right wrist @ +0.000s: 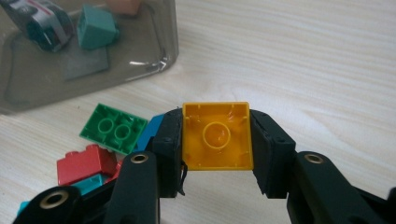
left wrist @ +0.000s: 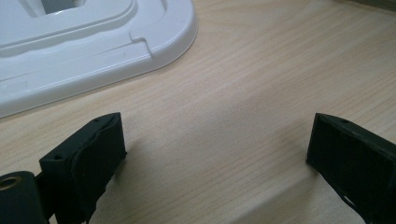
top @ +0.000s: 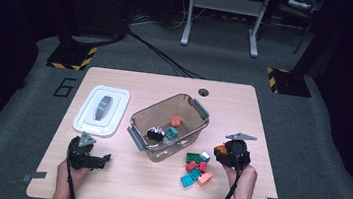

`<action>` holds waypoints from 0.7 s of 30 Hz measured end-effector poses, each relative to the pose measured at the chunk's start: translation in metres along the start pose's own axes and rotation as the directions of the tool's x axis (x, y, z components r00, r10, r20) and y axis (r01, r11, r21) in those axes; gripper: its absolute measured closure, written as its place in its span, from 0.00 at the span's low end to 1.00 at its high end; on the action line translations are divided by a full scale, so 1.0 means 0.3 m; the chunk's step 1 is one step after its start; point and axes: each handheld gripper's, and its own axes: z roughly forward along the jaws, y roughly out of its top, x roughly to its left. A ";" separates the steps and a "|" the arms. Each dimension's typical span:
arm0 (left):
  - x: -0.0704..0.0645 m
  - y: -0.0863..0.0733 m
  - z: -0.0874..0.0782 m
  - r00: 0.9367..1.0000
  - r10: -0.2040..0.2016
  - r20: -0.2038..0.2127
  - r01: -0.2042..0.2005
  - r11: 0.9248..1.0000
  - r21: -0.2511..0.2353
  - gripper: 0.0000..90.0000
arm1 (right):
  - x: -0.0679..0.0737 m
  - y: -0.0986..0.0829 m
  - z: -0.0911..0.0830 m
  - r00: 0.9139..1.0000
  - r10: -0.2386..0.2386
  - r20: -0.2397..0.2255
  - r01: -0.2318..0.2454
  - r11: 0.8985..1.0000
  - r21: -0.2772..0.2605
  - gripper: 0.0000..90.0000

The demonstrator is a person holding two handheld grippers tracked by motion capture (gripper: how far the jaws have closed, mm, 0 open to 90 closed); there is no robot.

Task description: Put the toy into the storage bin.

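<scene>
My right gripper (right wrist: 215,140) is shut on an orange-yellow brick (right wrist: 217,136), hollow underside facing the camera, held a little above the table to the right of the loose bricks. In the high view that gripper (top: 223,151) sits right of the clear plastic bin (top: 198,108), the orange brick (top: 220,149) at its tip. The bin holds a teal brick (top: 171,133), an orange brick (top: 176,121) and a black-and-white toy (top: 155,134). My left gripper (left wrist: 217,149) stands open over bare wood near the white lid (left wrist: 93,51); in the high view the left gripper (top: 102,160) is at the front left.
A pile of loose bricks lies between bin and right gripper: green (top: 193,157), red (top: 191,166), teal (top: 187,180), pink (top: 204,178). The white lid (top: 114,100) with a grey handle lies left of the bin. A cable hole (top: 203,92) sits near the table's far edge.
</scene>
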 end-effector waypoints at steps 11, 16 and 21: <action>0.000 0.000 0.000 1.000 -0.003 0.000 0.003 1.000 0.000 0.05 | -0.008 0.068 -0.010 1.000 -0.016 -0.012 0.015 0.999 -0.031 0.65; 0.000 0.000 0.000 1.000 -0.001 0.002 0.001 1.000 0.000 0.05 | -0.008 0.094 -0.010 1.000 -0.009 -0.009 0.009 0.999 -0.032 0.65; 0.000 0.000 0.000 1.000 -0.003 0.000 0.003 1.000 0.000 0.05 | -0.012 0.120 -0.012 1.000 -0.021 -0.002 0.020 0.999 -0.041 0.65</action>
